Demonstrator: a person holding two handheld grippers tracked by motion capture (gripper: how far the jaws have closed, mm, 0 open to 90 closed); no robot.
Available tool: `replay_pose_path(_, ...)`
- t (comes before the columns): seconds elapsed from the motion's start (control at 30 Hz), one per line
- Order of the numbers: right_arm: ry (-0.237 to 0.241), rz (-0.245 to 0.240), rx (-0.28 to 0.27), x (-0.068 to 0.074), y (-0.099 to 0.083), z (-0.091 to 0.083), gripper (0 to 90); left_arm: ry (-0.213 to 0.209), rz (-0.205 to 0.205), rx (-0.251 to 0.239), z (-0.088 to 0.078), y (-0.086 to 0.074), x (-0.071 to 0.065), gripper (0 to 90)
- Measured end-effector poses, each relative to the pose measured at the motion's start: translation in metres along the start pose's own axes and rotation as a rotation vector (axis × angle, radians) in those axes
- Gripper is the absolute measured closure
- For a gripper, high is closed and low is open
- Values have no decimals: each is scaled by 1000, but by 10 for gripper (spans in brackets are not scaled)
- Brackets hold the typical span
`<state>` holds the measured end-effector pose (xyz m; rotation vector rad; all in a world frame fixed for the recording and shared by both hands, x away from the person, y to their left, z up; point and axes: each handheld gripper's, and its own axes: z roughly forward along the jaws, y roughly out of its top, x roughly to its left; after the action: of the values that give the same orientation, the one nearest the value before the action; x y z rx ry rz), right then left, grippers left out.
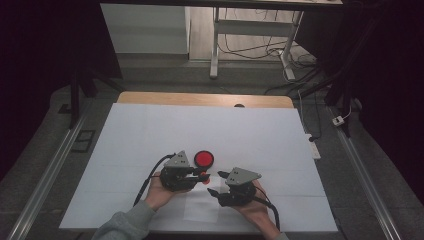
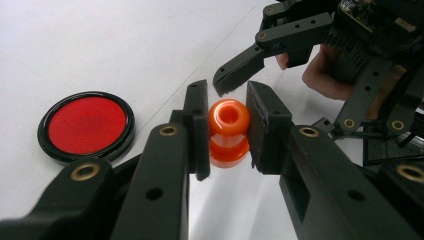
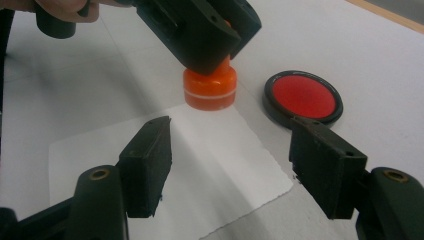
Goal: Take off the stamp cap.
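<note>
**Orange piece pinched, second gripper waiting**

Black jaws of the left gripper (image 2: 227, 127) — pressed onto the neck of an orange spool-shaped piece (image 2: 228, 132), which stands upright with its base on the white sheet (image 3: 200, 165). Right gripper (image 3: 230, 167): jaws spread wide, nothing between them, aimed at the piece from near by (not touching). Red disc in a black rim (image 1: 204, 159): flat on the table cover (image 1: 150, 130), just beside the piece, untouched.

Step in hand, as judged: one gripper steadies the piece for the other. Next move likely calls for the right gripper to advance and close squarely on the wide base — without knocking the disc.
</note>
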<state>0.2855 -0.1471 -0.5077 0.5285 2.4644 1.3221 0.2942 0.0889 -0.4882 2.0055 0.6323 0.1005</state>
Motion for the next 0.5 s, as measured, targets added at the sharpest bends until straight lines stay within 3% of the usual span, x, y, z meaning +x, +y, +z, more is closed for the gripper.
replay_pose_path(0.5, 14, -11, 19, 6, 4, 13, 350, -12, 2, -1, 3, 2, -4, 721)
